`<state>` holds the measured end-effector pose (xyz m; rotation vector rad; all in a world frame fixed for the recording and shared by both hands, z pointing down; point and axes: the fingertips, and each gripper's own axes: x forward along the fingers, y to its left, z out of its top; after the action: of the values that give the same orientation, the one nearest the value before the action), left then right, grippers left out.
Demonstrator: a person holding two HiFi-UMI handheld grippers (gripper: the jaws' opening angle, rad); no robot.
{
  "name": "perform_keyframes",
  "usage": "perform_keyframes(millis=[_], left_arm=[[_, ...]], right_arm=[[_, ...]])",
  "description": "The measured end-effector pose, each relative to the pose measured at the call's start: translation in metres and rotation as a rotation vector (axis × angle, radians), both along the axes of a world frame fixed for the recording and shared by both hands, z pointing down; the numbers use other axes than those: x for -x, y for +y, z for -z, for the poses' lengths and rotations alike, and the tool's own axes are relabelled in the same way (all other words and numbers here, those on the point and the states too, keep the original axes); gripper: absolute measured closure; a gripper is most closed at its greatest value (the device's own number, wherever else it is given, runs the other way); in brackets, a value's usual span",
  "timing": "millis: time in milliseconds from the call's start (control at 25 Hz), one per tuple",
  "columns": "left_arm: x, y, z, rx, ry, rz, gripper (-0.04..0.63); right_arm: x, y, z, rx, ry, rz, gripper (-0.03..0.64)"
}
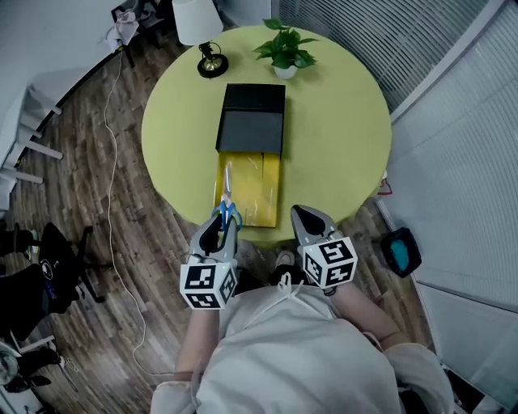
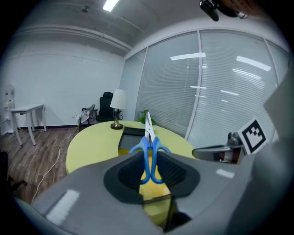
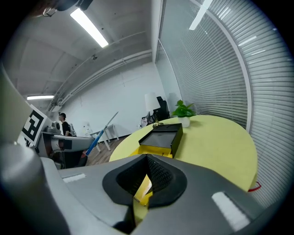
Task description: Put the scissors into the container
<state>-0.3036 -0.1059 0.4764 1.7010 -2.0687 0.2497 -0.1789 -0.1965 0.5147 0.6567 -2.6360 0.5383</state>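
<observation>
One pair of scissors (image 2: pixel 149 151) is being gripped by its blue handles between the left gripper's (image 2: pixel 149 169) closed jaws, blades pointing over the open yellow drawer (image 1: pixel 263 190) of the one container (image 1: pixel 252 121). The right gripper (image 3: pixel 144 181) is hovering closed, holding nothing.

My left gripper (image 1: pixel 220 226) hides the near ends of the scissors (image 2: pixel 149 140) handles. The yellow tray's (image 1: pixel 261 187) far end sits hidden inside the black box (image 1: pixel 252 121). The picture's far edge cuts off the lamp (image 1: pixel 199 24).
</observation>
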Motion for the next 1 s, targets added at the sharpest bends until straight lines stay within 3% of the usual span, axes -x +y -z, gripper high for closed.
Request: perform_keyframes(millis=[280,640,1000], left_arm=[[0.007,-0.035,-0.036,0.081,0.049,-0.147,0.503],[0.02,-0.052,-0.086,0.253,0.148,-0.346,0.502],[0.023,-0.076,-0.142,0.424,0.044,-0.526,0.502]], right_arm=[[-0.011,-0.025,-0.018,0.022,0.054,-0.174,0.617],[0.015,-0.02,-0.028,0.058,0.107,-0.338,0.617],[0.03,-0.011,-0.028,0.101,0.098,-0.444,0.617]])
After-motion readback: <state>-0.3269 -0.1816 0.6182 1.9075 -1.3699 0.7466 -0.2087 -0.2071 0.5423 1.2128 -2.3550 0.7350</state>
